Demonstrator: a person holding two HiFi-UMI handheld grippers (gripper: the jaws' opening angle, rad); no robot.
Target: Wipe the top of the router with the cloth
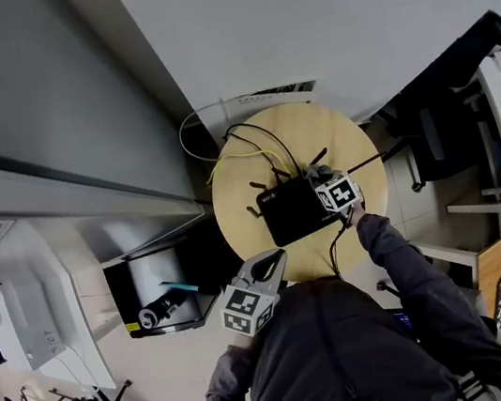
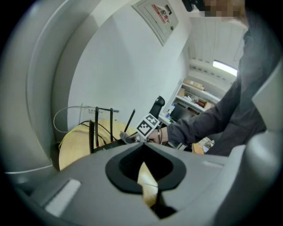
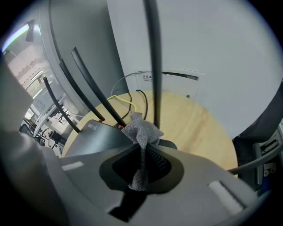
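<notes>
Right gripper view: right gripper [image 3: 142,140] clamped on grey cloth [image 3: 141,128], over black router [image 3: 95,137] top, round wooden counter [image 3: 194,126]. Left gripper [image 2: 142,145] closed, empty, near counter edge.

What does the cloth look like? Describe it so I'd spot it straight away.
Find the round wooden table; a black router with thin antennas sits on it. At the router's edge, the right gripper pinches a small grey cloth, the only soft, crumpled thing among plastic and cables.
</notes>
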